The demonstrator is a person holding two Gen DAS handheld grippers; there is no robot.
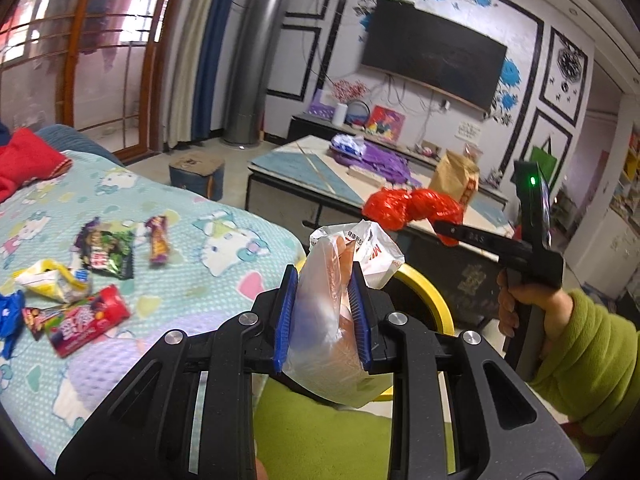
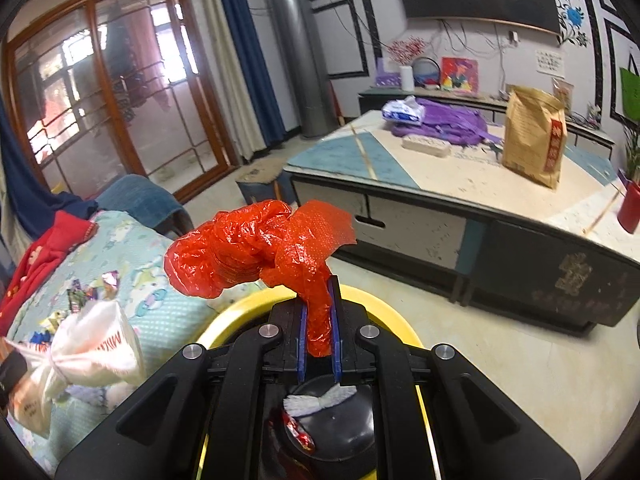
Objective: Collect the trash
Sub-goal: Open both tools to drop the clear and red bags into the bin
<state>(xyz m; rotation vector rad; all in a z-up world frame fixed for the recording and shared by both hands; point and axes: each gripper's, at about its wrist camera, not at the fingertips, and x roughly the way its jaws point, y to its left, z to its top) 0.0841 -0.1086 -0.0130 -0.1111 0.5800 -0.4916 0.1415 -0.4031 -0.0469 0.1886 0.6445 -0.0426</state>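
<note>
My left gripper (image 1: 323, 280) is shut on a crumpled clear and white plastic bag (image 1: 336, 280), held just off the bed's edge above a yellow-rimmed bin (image 1: 430, 292). That white plastic bag (image 2: 94, 344) also shows at the left of the right wrist view. My right gripper (image 2: 318, 304) is shut on a twisted red plastic bag (image 2: 256, 248) over the yellow-rimmed bin (image 2: 236, 312), whose dark inside holds a few scraps. In the left wrist view the red plastic bag (image 1: 412, 208) sticks out of the right gripper (image 1: 440, 228) to the right. Several snack wrappers (image 1: 106, 254) lie on the bedsheet.
The bed with a cartoon-print sheet (image 1: 180, 240) fills the left side, a red cloth (image 1: 24, 164) at its far end. A low table (image 2: 460, 184) across the floor carries a brown paper bag (image 2: 534, 136) and a purple bag (image 2: 444, 122). A small stool (image 1: 196, 174) stands between bed and table.
</note>
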